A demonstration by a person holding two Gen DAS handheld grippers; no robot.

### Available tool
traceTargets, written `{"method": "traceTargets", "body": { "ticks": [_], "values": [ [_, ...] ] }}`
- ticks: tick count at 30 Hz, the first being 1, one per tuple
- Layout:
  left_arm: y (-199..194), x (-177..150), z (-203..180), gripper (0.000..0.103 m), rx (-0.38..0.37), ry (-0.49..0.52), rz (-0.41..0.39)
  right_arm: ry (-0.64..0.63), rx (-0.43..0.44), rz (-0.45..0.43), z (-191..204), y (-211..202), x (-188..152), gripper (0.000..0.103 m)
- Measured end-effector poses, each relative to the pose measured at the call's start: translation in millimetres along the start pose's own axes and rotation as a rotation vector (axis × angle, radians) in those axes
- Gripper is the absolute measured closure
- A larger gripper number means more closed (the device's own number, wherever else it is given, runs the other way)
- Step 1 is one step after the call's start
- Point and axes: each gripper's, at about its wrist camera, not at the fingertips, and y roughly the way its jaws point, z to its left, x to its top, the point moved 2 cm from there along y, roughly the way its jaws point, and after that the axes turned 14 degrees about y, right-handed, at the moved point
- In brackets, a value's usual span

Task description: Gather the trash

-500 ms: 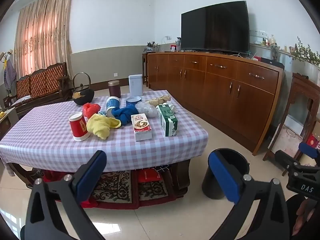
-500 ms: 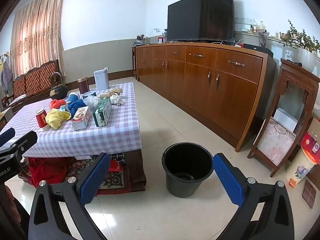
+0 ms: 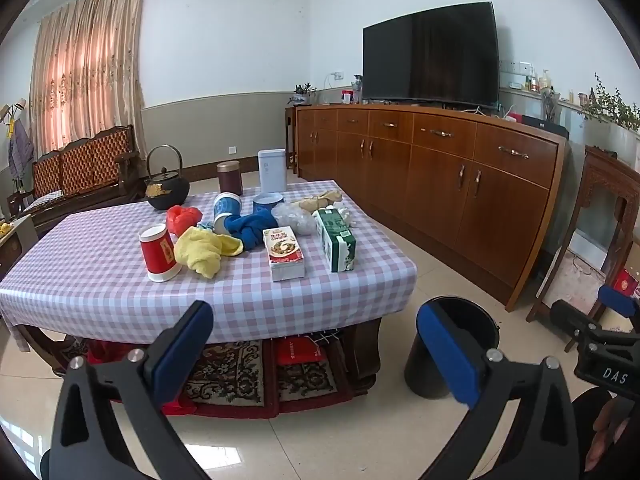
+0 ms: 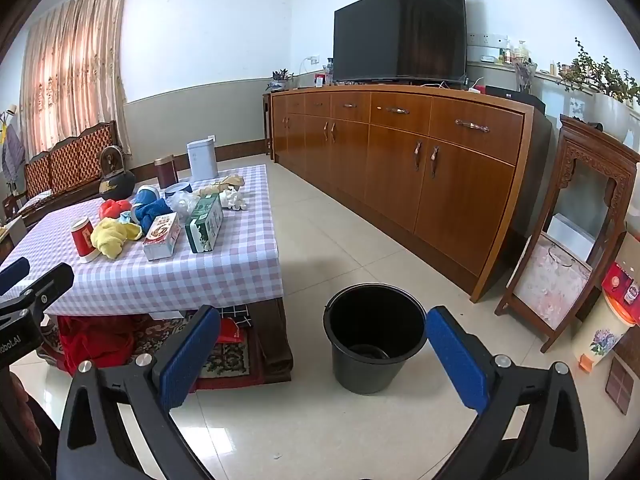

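Holding both tools spread wide and empty, you face a low table in checked cloth — nothing pinched yet. Ahead of your left gripper and up, well apart, lie the red-and-white carton and the green carton, each with its long axis running away from you; the yellow cloth and red paper cup sit further left. Your right gripper frames the black bucket, near and just ahead on the floor. By that layout, your left tool looks nearer the trash — your right, the bucket.
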Motion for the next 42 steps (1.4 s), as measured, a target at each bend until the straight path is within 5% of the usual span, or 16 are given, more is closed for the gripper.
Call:
{"method": "traceTargets", "body": {
  "ticks": [42],
  "values": [
    [-0.4, 3.3, 1.9, 0.000, -0.003, 0.004, 0.002, -0.007, 0.005, -0.009, 1.6, -2.5, 6.0, 0.000]
  ]
}}
